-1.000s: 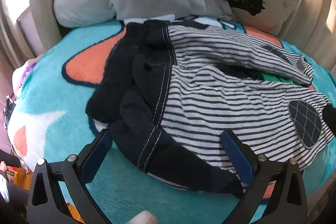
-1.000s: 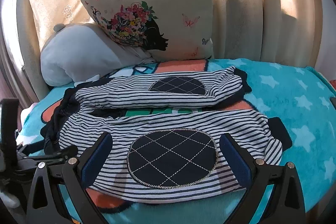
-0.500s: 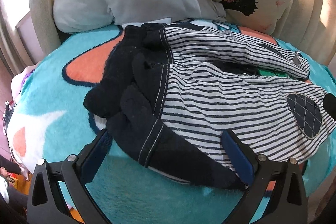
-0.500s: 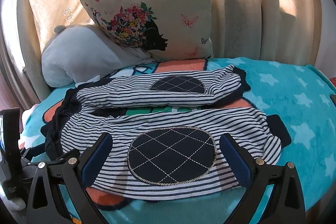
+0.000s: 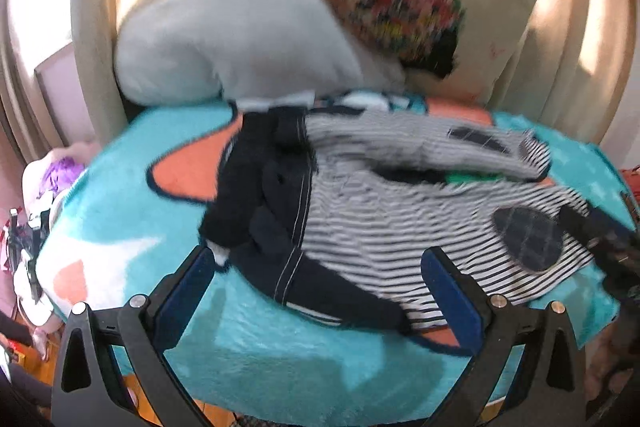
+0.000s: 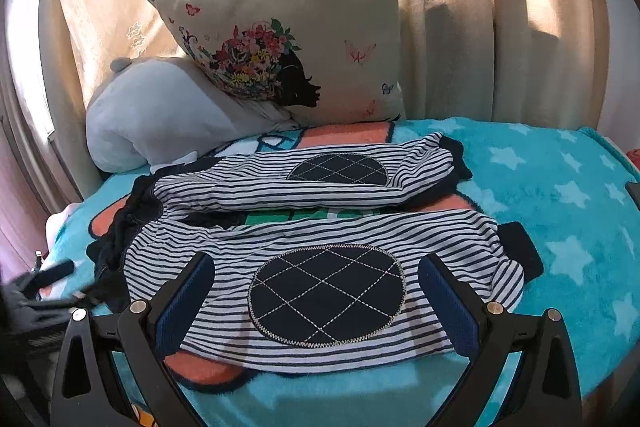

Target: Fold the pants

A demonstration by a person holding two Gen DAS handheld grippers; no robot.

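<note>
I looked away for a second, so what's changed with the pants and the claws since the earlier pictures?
The left claw pulled back and tilted up; its view is blurred with motion. Nothing was grabbed or released. The right claw stays open over the pants, which lie unfolded as before.

Blurred view: striped pants point(image 5: 400, 227) with a dark waistband point(image 5: 276, 215) lie spread on a turquoise blanket point(image 5: 120, 211). The left gripper point(image 5: 320, 287), fingers wide apart, hovers near the waistband. Two pillows point(image 5: 248, 35) lean behind.
</note>
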